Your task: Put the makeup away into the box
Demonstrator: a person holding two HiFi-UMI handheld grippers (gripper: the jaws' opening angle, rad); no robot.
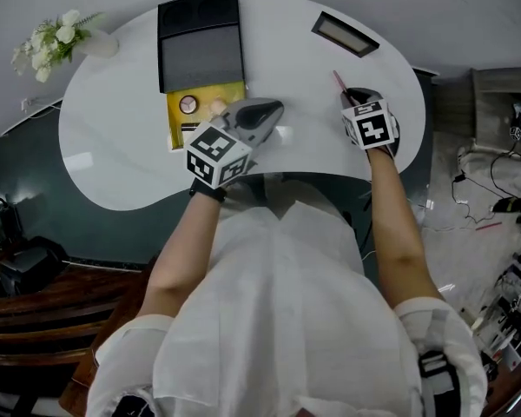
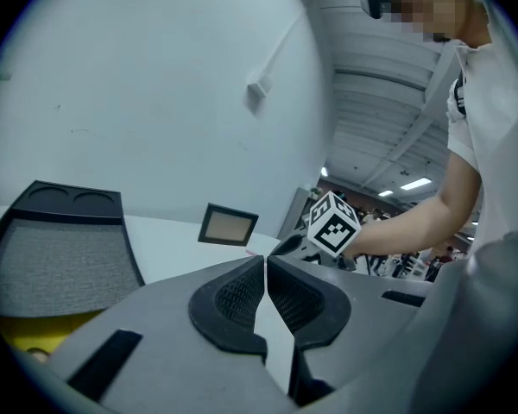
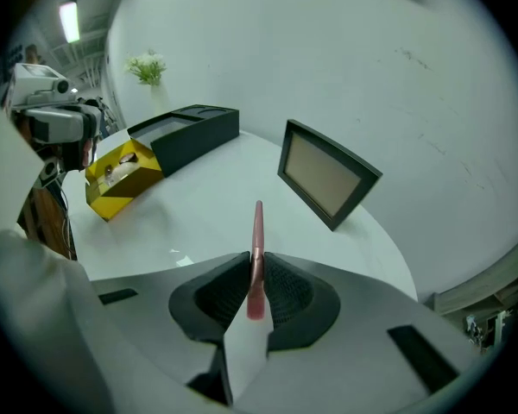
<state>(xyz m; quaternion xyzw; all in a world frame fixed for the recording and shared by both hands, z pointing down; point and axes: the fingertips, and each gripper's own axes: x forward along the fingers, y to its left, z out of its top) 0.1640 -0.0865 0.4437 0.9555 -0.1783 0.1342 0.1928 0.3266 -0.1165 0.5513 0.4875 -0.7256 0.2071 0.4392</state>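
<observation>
One finding. Noted slim pink makeup pencil [image 3: 256, 248] pinched in right tongs [image 3: 255, 264], long axis running forward past the tips, well right of open yellow box [image 1: 175, 118]. Noted left tongs [image 2: 266, 270] closed on nothing, just beside box. Judged next: leftward carry over white bench [image 1: 113, 146].

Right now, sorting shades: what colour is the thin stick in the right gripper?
The slim stick is pink, clearest in the right gripper view.
</observation>
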